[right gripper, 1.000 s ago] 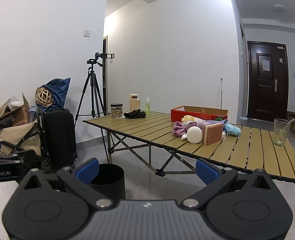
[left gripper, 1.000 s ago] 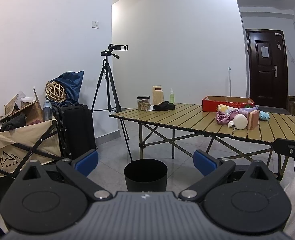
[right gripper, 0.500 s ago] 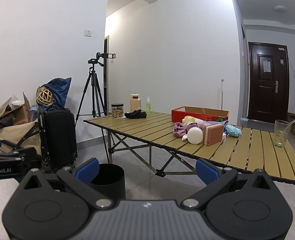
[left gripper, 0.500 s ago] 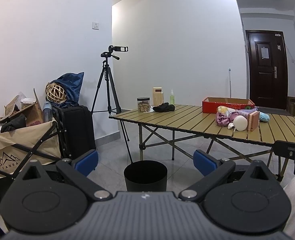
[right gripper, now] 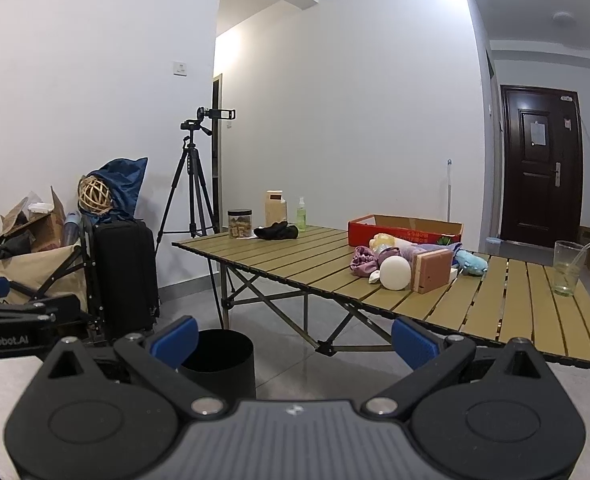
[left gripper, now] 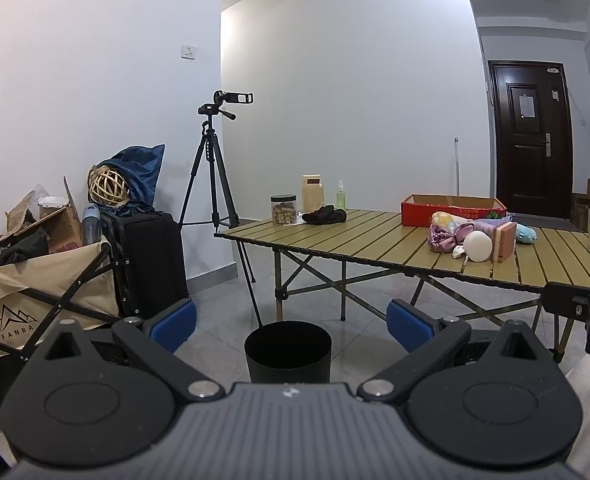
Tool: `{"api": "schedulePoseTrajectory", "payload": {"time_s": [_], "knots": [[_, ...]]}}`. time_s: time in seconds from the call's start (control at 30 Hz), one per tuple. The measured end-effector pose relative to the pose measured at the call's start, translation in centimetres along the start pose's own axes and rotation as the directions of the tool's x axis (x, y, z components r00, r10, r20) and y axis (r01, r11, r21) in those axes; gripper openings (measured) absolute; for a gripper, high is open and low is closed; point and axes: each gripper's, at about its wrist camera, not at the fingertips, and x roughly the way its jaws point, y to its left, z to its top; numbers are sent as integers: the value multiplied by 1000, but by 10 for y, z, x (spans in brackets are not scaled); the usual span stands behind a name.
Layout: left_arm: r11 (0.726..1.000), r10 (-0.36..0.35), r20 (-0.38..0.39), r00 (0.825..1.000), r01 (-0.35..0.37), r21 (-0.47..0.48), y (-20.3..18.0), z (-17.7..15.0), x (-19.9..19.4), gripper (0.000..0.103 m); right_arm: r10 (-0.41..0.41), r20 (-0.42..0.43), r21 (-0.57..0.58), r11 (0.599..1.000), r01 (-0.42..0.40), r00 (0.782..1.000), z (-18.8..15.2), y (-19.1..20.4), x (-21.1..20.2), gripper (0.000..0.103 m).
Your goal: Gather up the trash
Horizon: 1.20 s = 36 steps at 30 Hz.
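Left gripper (left gripper: 291,322) spread wide, blue-padded fingers (left gripper: 173,319) empty, held low over grey floor. Right gripper (right gripper: 294,340) likewise wide apart, empty. Black round trash bin (left gripper: 288,350) stands on floor just ahead, before the slatted tan folding table (right gripper: 295,258). On the table: pile of crumpled purple cloth, white ball and pink block (right gripper: 403,264), red cardboard tray (right gripper: 405,230) behind it, clear plastic cup (right gripper: 567,266) well apart at right.

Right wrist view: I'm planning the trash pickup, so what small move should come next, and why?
Probably carry the open, empty right hand-held gripper forward toward the clutter pile on the folding table; it is out of reach now, and the black bin waits on the floor.
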Motion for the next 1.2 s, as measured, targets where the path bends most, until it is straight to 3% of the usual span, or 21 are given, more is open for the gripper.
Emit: {"api": "schedulePoseTrajectory", "payload": {"time_s": [0.2, 0.43, 0.57, 0.87, 1.2], "knots": [[1000, -2, 10, 1000, 2, 1, 1, 7, 15, 103, -18, 32, -3, 1000, 18, 999, 4, -4, 8, 103], [1000, -11, 12, 1000, 11, -12, -12, 25, 75, 103, -50, 107, 8, 999, 50, 993, 15, -32, 53, 103], [999, -49, -3, 999, 49, -6, -32, 35, 124, 103, -36, 57, 32, 999, 34, 998, 24, -60, 98, 103], [982, -168, -62, 984, 172, 83, -103, 50, 247, 103, -118, -52, 101, 987, 123, 992, 43, -128, 226, 101], [964, -234, -131, 963, 247, 95, -151, 63, 360, 103, -115, -152, 141, 981, 136, 982, 56, -170, 361, 81]]}}
